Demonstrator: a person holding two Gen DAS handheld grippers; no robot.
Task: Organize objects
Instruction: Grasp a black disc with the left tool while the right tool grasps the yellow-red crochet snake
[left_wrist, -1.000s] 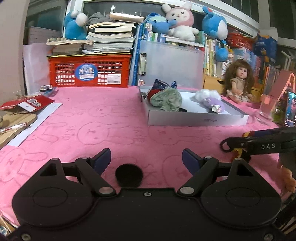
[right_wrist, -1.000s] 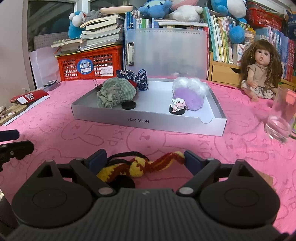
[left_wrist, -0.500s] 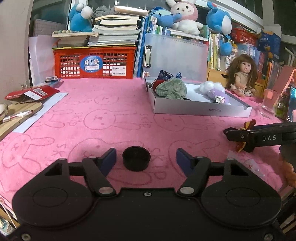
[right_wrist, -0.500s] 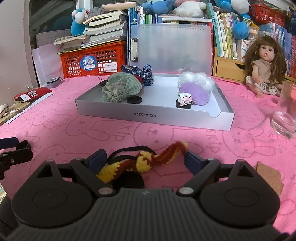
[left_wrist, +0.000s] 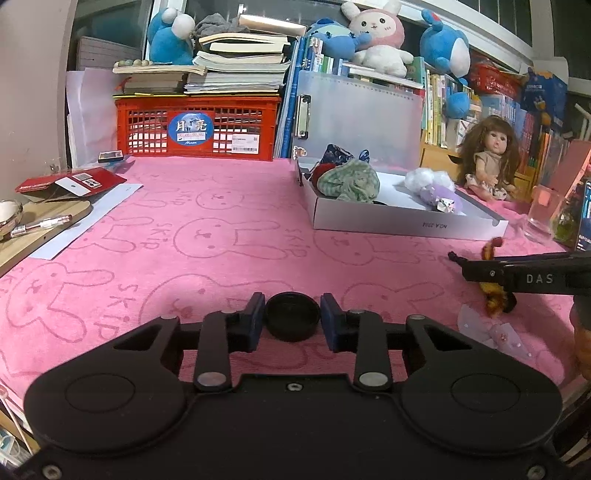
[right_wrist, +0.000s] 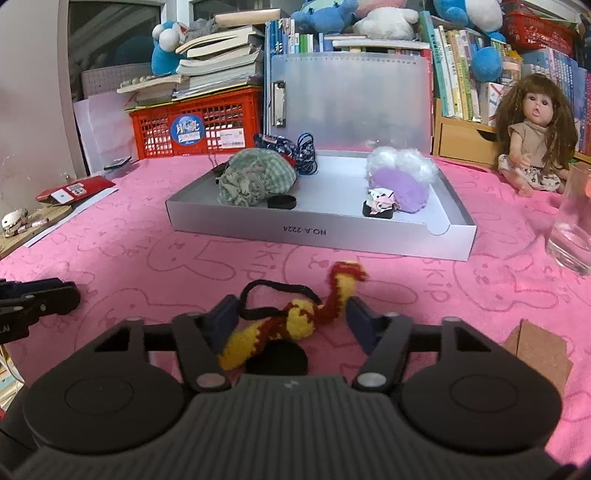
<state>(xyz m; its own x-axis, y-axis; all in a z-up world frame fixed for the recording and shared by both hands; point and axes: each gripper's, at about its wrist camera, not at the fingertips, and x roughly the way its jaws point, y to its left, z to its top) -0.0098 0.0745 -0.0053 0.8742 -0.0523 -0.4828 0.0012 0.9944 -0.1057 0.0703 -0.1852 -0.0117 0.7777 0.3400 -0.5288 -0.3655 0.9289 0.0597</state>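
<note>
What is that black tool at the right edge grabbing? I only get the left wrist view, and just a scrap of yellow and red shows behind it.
Observer: A knitted yellow-and-red snake. The right gripper has just been closing its jaws, and they now pinch it from both sides.
Operator: Is anything attached to it?
Observer: Yes, a black cord loop runs from its body.
Operator: What hides behind the front wall of the grey tray?
Observer: A round black lid lies there, beside the green checked pouch.
</note>
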